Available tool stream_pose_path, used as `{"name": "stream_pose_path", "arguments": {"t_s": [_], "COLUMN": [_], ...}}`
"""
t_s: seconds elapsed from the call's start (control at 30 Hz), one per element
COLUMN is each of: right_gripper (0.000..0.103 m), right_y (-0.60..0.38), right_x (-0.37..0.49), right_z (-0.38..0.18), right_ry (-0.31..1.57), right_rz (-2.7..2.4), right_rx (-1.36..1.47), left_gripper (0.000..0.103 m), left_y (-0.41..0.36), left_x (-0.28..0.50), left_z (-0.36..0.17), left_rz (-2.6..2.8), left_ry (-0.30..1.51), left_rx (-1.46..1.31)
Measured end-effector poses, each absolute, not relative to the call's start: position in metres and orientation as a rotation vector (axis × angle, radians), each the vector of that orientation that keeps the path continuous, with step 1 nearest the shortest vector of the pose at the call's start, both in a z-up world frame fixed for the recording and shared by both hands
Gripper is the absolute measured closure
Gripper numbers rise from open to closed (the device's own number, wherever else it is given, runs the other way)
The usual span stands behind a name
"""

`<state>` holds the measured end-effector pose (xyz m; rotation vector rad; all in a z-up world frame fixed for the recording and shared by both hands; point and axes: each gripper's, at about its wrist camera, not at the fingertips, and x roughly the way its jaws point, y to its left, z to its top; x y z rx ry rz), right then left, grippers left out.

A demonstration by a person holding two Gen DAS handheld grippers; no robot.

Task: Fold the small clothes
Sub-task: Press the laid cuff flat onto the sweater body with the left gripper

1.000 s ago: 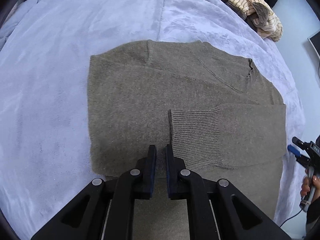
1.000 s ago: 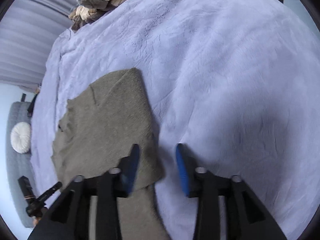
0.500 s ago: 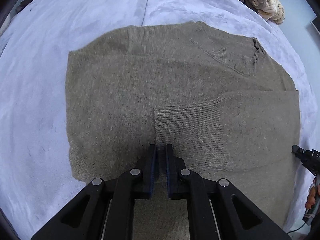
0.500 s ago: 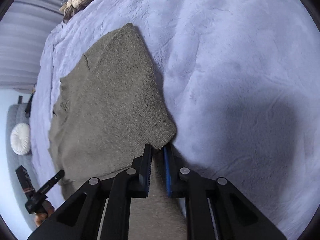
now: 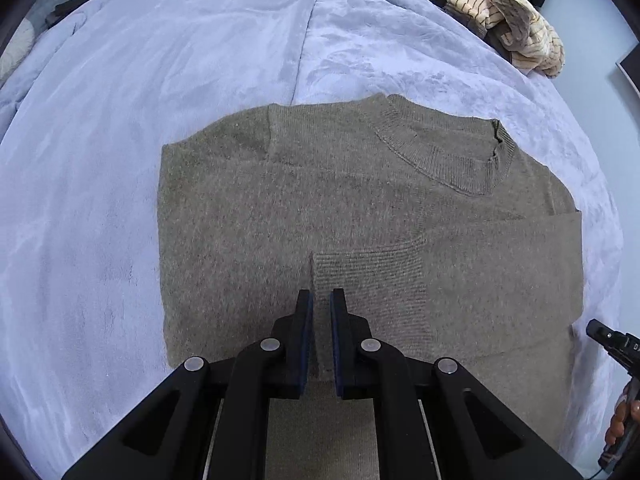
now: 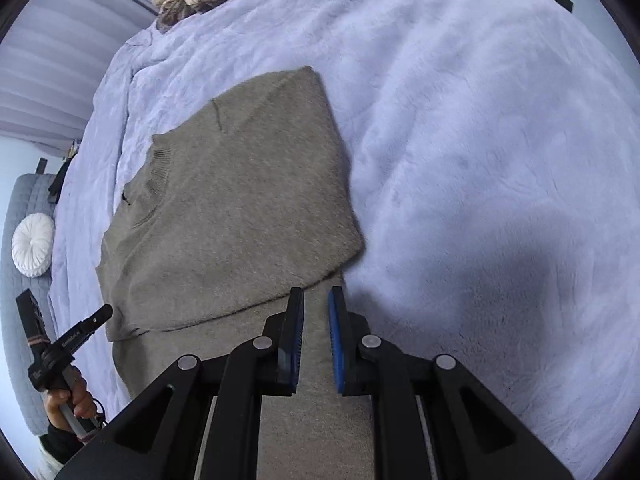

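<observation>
We can read no text; the white lettering on the handheld gripper (image 6: 60, 354) is too small.

Left gripper (image 5: 319, 300) and right gripper (image 6: 316, 299) both point steeply down, jaws pinched.

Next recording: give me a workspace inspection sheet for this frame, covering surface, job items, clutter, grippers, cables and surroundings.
Surface: lavender plush blanket spread over a bed, lightly creased.
Job's things: olive knit sweater lying flat, one sleeve folded across the body, ribbed cuff near the middle; lower part drawn toward both grippers.
Clutter: heap of striped and cream garments at the blanket's far edge.
Grippers: left gripper shut on sweater fabric; right gripper shut on sweater fabric near its hem.
Cables: nothing clearly seen.
Surroundings: grey quilted seat with a round white cushion; pale wall; a hand on the left gripper's handle.
</observation>
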<state>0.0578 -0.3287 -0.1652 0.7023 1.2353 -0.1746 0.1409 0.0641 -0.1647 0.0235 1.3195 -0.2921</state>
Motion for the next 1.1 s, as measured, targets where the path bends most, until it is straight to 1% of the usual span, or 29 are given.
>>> {"name": "stream_pose_path", "arguments": {"t_s": [0.07,0.17,0.27,0.4,0.47,0.57,0.6,0.63,0.8,0.93,1.1], "right_gripper": [0.089,0.089,0.089,0.089,0.087,0.077,0.072,0.07,0.07,0.061,0.06], "right_y": [-0.321,-0.308,-0.3,-0.31,-0.312,-0.313,-0.313,-0.313,-0.3,-0.288,-0.275], "right_x": [0.071,0.09,0.099,0.089,0.083,0.07,0.066,0.062,0.046,0.037,0.033], "right_z": [-0.162,-0.171,-0.194,-0.198,-0.193,-0.183,-0.179,-0.177,-0.166,-0.16,-0.147], "right_ry": [1.228,1.244,1.327,1.327,1.34,1.345,1.344,1.343,1.353,1.362,1.348], "right_rz": [-0.159,-0.141,-0.168,-0.183,-0.192,-0.194,-0.197,-0.2,-0.181,-0.166,-0.157], "right_rx": [0.676,0.663,0.62,0.723,0.722,0.713,0.718,0.724,0.747,0.749,0.769], "left_gripper": [0.093,0.093,0.093,0.093,0.093,0.093,0.093,0.093,0.093,0.093,0.093], "left_y": [0.059,0.052,0.051,0.055,0.054,0.054,0.055,0.056,0.051,0.053,0.057], "left_x": [0.145,0.146,0.143,0.143,0.143,0.141,0.137,0.136,0.124,0.11,0.1], "left_z": [-0.175,-0.186,-0.185,-0.184,-0.183,-0.179,-0.178,-0.176,-0.17,-0.161,-0.151], "left_rz": [-0.277,-0.249,-0.252,-0.272,-0.276,-0.268,-0.265,-0.261,-0.256,-0.259,-0.258], "left_ry": [1.339,1.358,1.351,1.366,1.371,1.379,1.381,1.384,1.399,1.41,1.434], "left_rx": [0.036,0.058,0.066,0.062,0.072,0.079,0.077,0.076,0.078,0.076,0.082]}}
